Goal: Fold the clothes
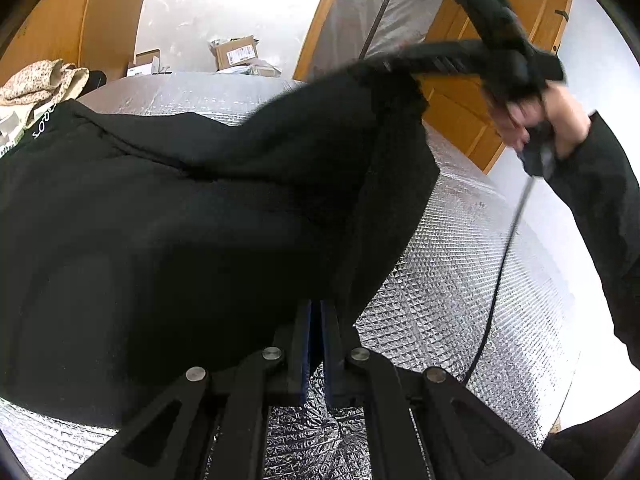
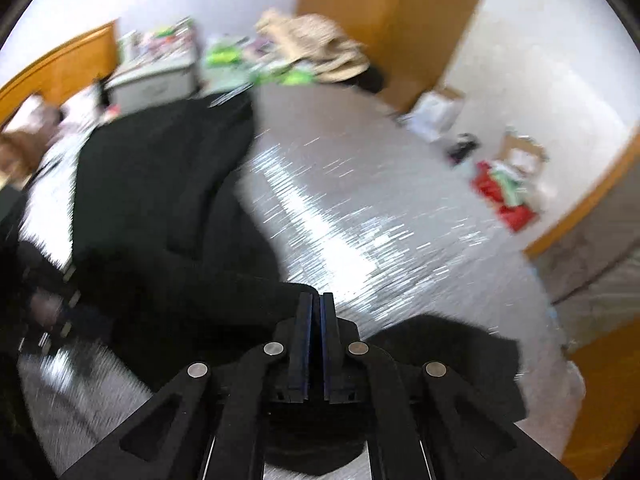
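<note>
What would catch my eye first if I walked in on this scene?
A big black garment sprawls across a shiny silver quilted surface, filling most of the left wrist view. The right gripper, held in a person's hand, lifts one corner of the garment high, while the left gripper pinches its near edge. A floral cloth lies bunched at the far left.

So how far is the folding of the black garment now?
Early stage. Nothing looks folded yet: the garment lies mostly spread on the silver mat. In hand: the left gripper and right gripper are both shut on its edge, lifting it. All folds remain.
</note>
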The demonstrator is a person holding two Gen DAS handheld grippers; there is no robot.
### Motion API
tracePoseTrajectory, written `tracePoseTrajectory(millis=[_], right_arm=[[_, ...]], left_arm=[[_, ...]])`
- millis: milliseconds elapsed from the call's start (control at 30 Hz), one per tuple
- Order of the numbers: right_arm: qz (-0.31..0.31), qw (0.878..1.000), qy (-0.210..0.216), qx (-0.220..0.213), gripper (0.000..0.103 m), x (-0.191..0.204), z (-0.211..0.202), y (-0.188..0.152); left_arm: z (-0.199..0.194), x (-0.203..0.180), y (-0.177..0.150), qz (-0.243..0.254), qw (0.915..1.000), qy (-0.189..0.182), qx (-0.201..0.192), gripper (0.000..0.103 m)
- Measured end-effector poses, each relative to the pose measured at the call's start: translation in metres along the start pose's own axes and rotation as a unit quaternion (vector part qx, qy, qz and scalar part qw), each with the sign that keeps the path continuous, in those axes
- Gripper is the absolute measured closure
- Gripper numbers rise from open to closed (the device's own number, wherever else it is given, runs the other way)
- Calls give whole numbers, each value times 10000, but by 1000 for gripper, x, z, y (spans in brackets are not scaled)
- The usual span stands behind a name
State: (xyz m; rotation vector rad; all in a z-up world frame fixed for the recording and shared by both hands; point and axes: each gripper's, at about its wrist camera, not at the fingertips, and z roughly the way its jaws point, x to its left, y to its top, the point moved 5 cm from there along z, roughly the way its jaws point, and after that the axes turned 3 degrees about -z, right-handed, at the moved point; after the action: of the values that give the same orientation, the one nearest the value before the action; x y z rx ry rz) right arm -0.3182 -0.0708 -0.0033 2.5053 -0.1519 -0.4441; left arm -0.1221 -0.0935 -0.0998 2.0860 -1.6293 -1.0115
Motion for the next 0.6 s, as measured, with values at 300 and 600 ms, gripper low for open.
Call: tracePoseTrajectory(millis=[300, 600], right_arm=[[1843, 9673, -1526, -835, 99, -95, 2, 32], [3148, 9415, -1107, -476, 84, -121, 11, -19]], left_arm=[[5, 7, 5, 6, 10000, -7, -1, 99], [9, 9, 9, -64, 9999, -86, -5, 99]])
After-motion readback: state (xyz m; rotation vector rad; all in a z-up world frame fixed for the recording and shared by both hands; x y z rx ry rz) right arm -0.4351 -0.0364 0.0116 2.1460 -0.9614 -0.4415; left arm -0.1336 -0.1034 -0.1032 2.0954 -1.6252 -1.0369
